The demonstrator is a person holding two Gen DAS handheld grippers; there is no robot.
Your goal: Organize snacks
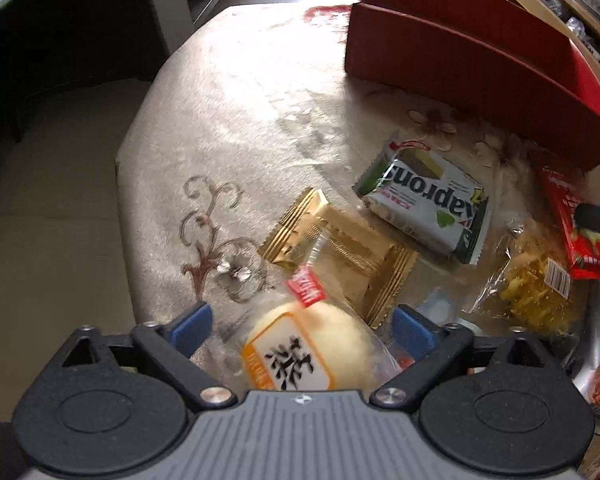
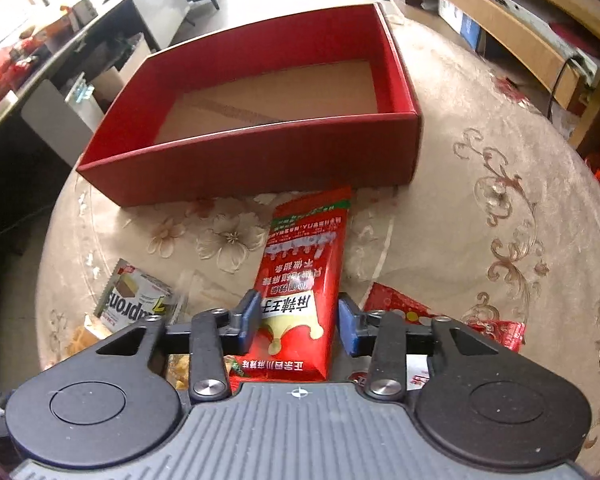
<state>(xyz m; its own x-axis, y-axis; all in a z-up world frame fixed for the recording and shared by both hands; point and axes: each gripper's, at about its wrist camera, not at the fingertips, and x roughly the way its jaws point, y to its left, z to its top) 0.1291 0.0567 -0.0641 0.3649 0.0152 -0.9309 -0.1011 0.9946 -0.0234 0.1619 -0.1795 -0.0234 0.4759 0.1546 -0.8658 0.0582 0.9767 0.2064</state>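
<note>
In the left wrist view my left gripper (image 1: 302, 326) is open, its blue pads either side of a wrapped round bun (image 1: 312, 350) on the table. Beyond it lie a gold packet (image 1: 340, 250), a white-green Kaprons wafer pack (image 1: 428, 204) and a clear bag of yellow snacks (image 1: 532, 284). In the right wrist view my right gripper (image 2: 300, 322) has its blue pads against both sides of a long red snack packet (image 2: 304, 280), which points toward the empty red box (image 2: 260, 152). The wafer pack (image 2: 134, 296) lies at lower left.
The red box (image 1: 460, 64) stands at the far right in the left wrist view. Another red packet (image 2: 416, 308) lies right of my right gripper. The round table with a beige embroidered cloth (image 2: 480, 168) drops off at its left edge (image 1: 120, 200). Desks and shelves surround it.
</note>
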